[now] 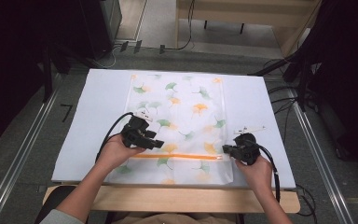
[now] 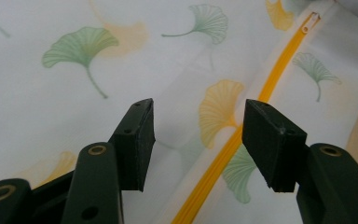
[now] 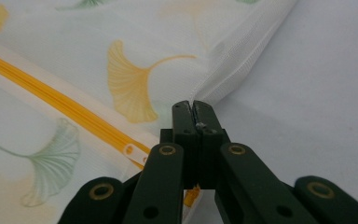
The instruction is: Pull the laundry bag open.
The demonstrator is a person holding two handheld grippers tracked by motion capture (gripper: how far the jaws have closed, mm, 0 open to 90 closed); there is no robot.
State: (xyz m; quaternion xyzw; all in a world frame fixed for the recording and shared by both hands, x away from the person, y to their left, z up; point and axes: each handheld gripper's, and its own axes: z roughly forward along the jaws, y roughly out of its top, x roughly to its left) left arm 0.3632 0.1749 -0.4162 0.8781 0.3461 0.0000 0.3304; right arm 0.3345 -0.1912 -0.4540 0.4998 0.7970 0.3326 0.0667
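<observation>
Mesh bag (image 1: pixel 177 112) with green and yellow ginkgo-leaf print, spread flat on the white table (image 1: pixel 98 102), long way running away from the person, near edge close to the table's front. Orange zipper (image 1: pixel 177 156) crossing the bag near that front edge, from left to right in the high view; white pull tab (image 3: pixel 133 151) at its right end, close to the bag's right seam.

Right gripper (image 1: pixel 227 150) — held in the right hand (image 1: pixel 256 170), at the bag's right edge by the zipper's end. Jaws clenched tight together in the right gripper view, pinched on the bag's white seam edge (image 3: pixel 233 70) just beside the pull tab; fabric there lifted into a small ridge running up from the jaw tips. Bare table to the right of that ridge.

Left gripper (image 1: pixel 161 143) — held in the left hand (image 1: pixel 114 151), over the left part of the bag, tips pointing toward the right along the zipper. Jaws released and standing well apart in the left gripper view, nothing between the pads (image 2: pixel 137 135); zipper running diagonally below the gap, a yellow leaf print (image 2: pixel 219 112) showing between the two jaws. No contact with the fabric visible.
</observation>
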